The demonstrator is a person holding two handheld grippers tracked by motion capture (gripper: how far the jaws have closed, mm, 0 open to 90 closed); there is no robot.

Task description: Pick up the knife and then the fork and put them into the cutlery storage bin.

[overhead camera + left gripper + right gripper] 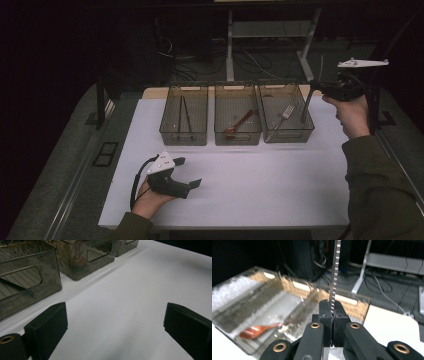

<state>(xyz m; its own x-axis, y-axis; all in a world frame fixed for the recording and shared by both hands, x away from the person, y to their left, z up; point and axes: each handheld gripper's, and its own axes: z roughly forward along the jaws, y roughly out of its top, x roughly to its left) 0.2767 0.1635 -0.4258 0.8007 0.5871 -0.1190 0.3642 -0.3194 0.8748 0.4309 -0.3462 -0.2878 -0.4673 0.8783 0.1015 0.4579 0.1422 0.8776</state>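
Apparently the work was sorting cutlery into three smoky transparent bins at the far edge of the white table (250, 190), and it was mostly done. The left bin (183, 114) held two thin dark sticks, probably chopsticks (183, 112). The middle bin (238, 114) held a reddish-brown spoon (241, 123), and the right bin (286, 112) already held a fork (281, 120).

The right gripper (320, 86) was raised over the right end of the row, close to the right bin. Its jaws were pressed together on a knife (334, 277) with a serrated edge. In the right gripper view the blade stood upward out of the jaws, and in the high view its lower part pointed down toward the right bin. So the knife was in the air, not yet lying in any bin.

The left gripper (187, 172) rested low near the front left of the table, well apart from the bins. Its jaws stood wide apart with nothing between them, as the left gripper view showed bare table there.

I judged that only this knife was left to be put down, because no other loose cutlery lay on the table.
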